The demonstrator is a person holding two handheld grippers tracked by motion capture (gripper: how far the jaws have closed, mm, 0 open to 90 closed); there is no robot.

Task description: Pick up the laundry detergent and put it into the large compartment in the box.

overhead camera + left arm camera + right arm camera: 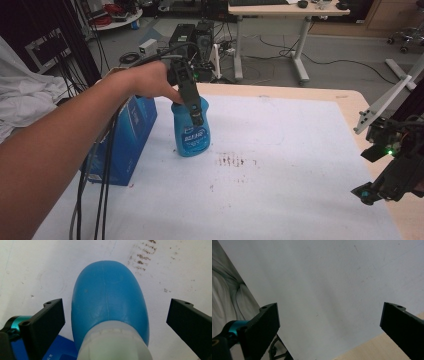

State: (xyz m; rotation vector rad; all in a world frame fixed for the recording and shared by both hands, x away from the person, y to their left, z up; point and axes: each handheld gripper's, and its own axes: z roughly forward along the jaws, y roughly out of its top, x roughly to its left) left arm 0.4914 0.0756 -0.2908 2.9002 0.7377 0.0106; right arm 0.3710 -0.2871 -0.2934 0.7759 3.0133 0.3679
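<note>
forearm and hand [145, 80] reach in from the lower left, holding the left tool [113, 317] spread over a blue bottle [191, 131], jaws either side of it and not yet touching. bottle stands upright on the white-covered counter [280, 190], just beside a blue box [127, 137]. smooth rounded plastic looks slippery and a bit squashy; the ribbed white cap [113, 345] or the neck seems the surer hold. right tool [329, 322] hangs spread and empty at the counter's right edge.

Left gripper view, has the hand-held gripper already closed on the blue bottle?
No, the left hand-held gripper is open: its two black jaws stand on either side of the blue bottle with white table surface visible in both gaps.
</note>
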